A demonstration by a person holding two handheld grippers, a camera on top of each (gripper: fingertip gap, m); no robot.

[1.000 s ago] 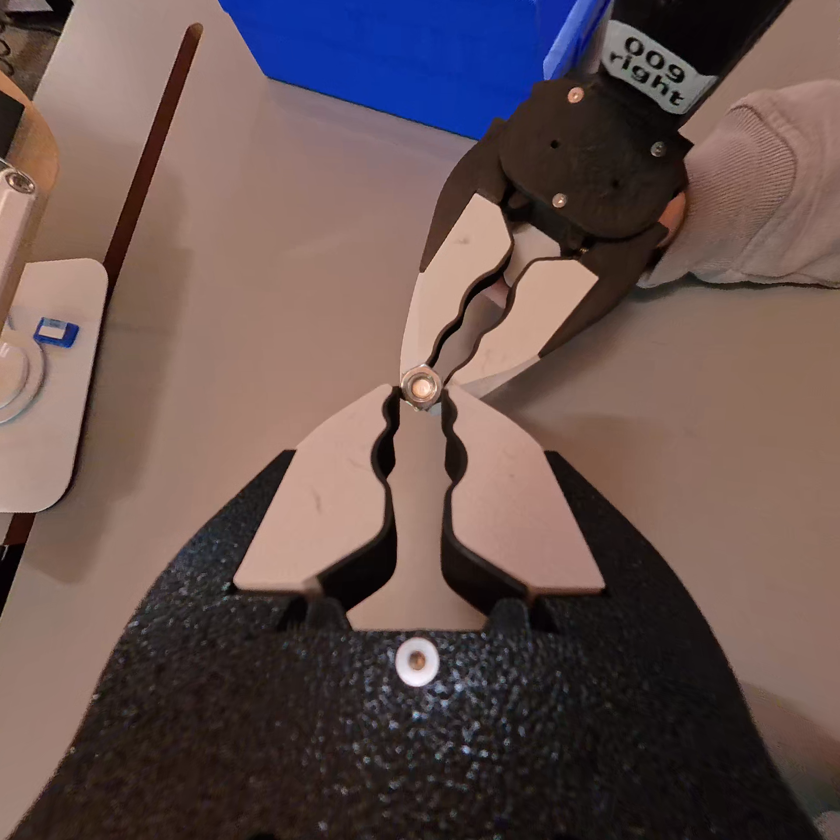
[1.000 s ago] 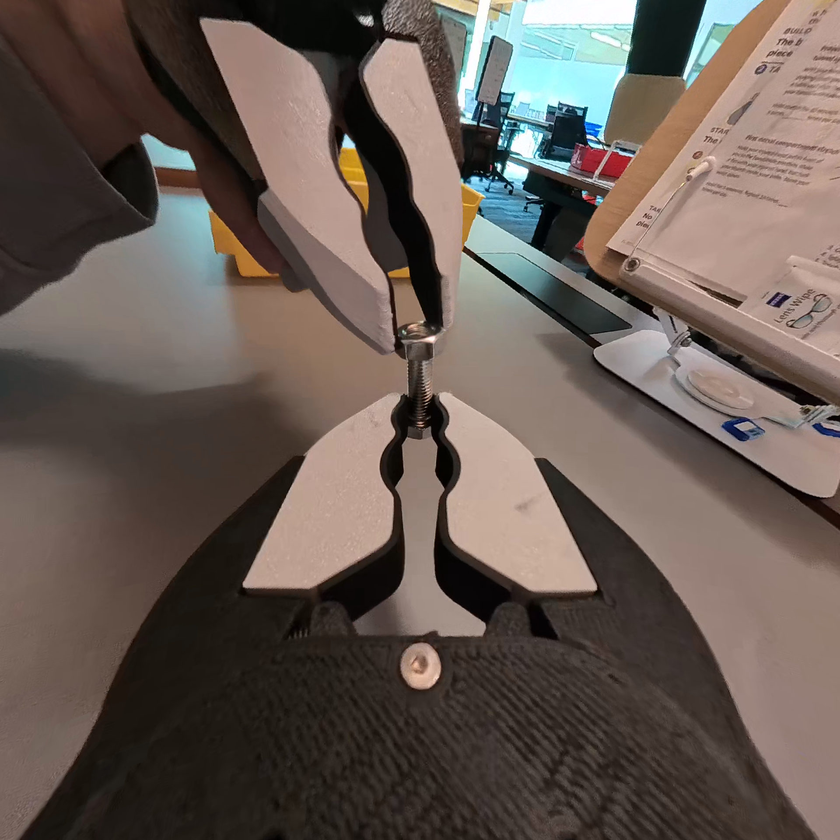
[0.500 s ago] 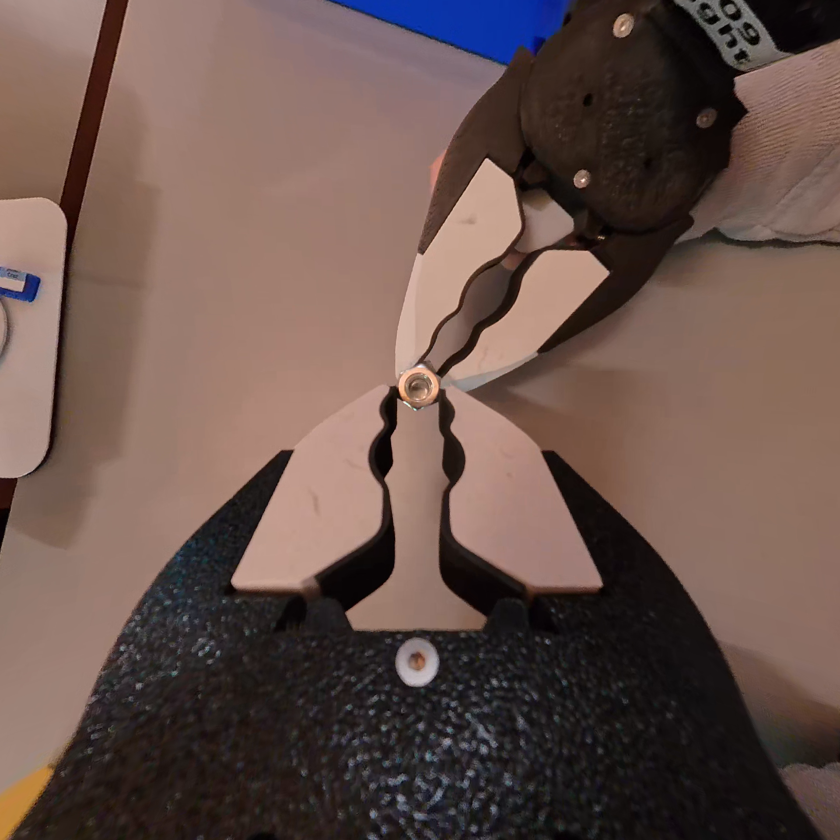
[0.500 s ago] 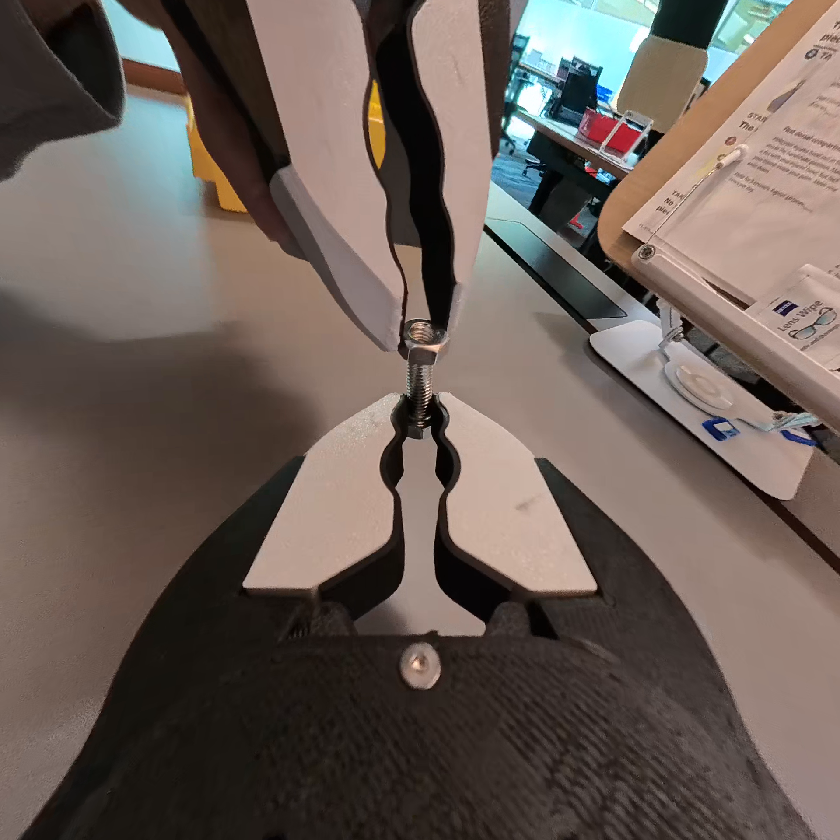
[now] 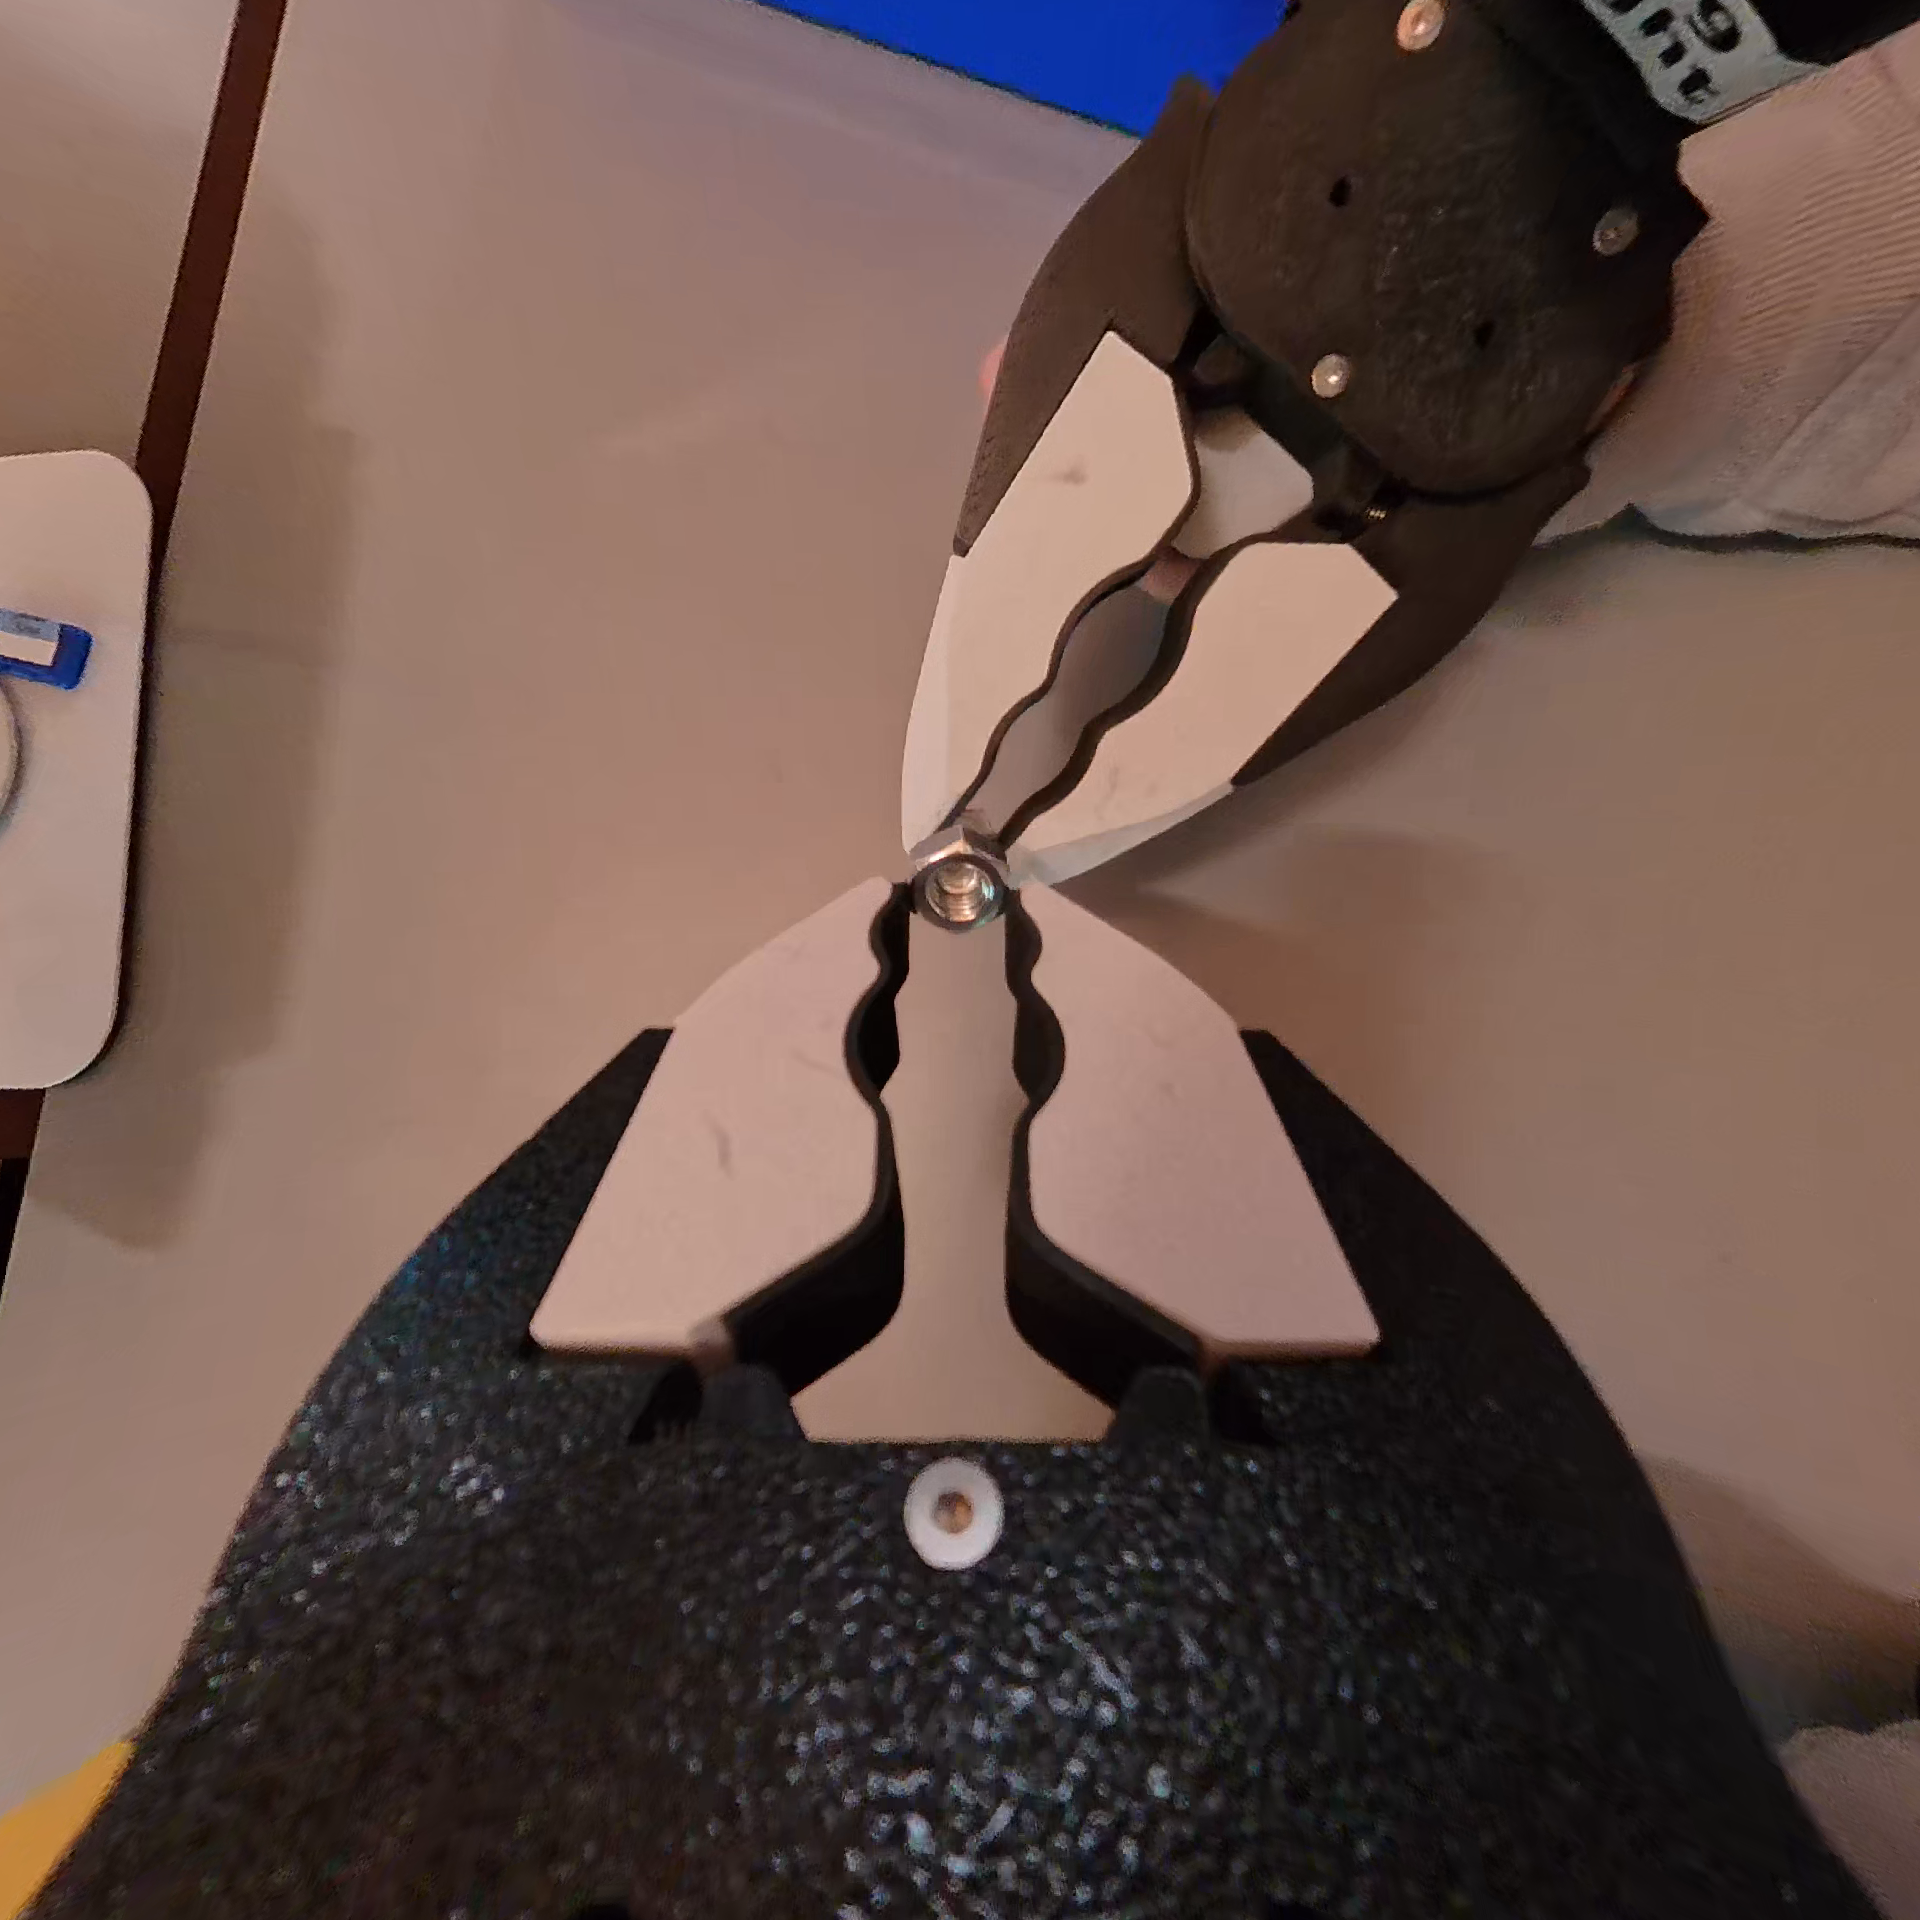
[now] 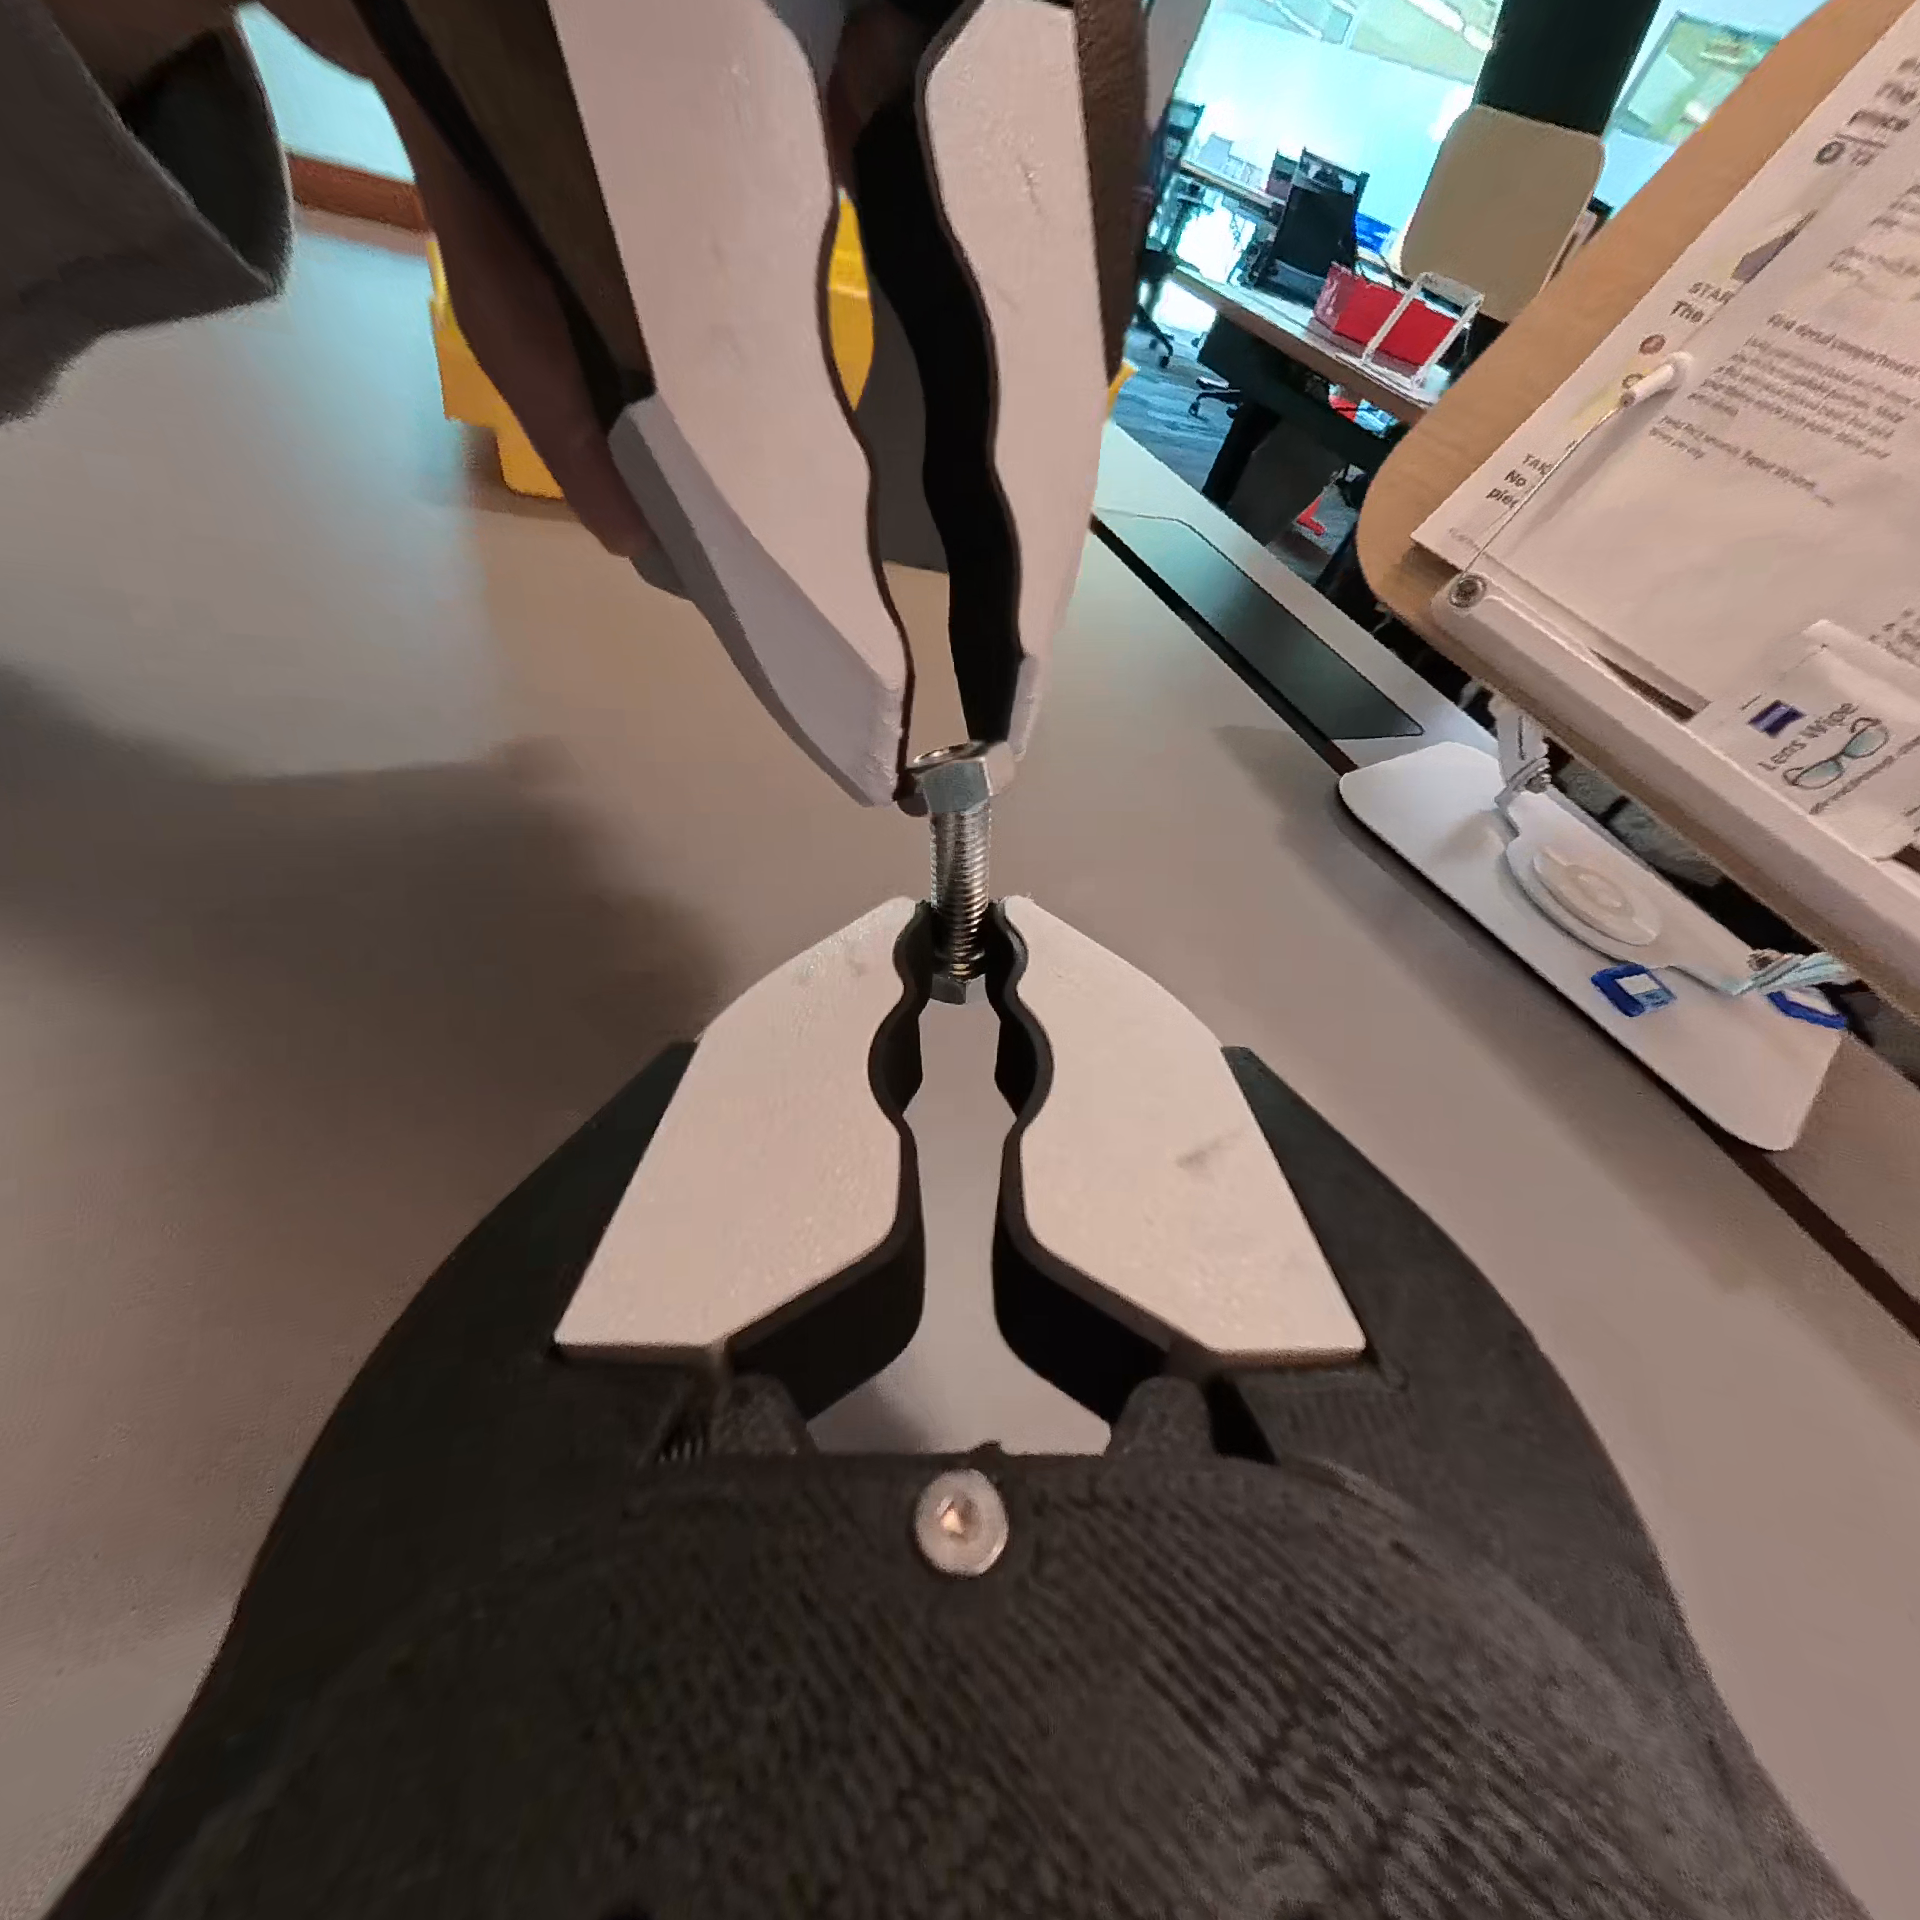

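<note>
While your right gripper (image 6: 958,940) clamps the silver threaded steel bolt (image 6: 958,883) near its head, jaws narrow with both pads pressed on the threads, the shank runs straight out past the fingertips, its long axis in line with the fingers. At the shank's far end sits a silver hex nut (image 6: 954,774), pinched between the tips of your left gripper (image 5: 956,888), jaws equally narrow. Beyond both lies the grey table (image 5: 540,520); a white stand base (image 6: 1621,987) is off to the right.
</note>
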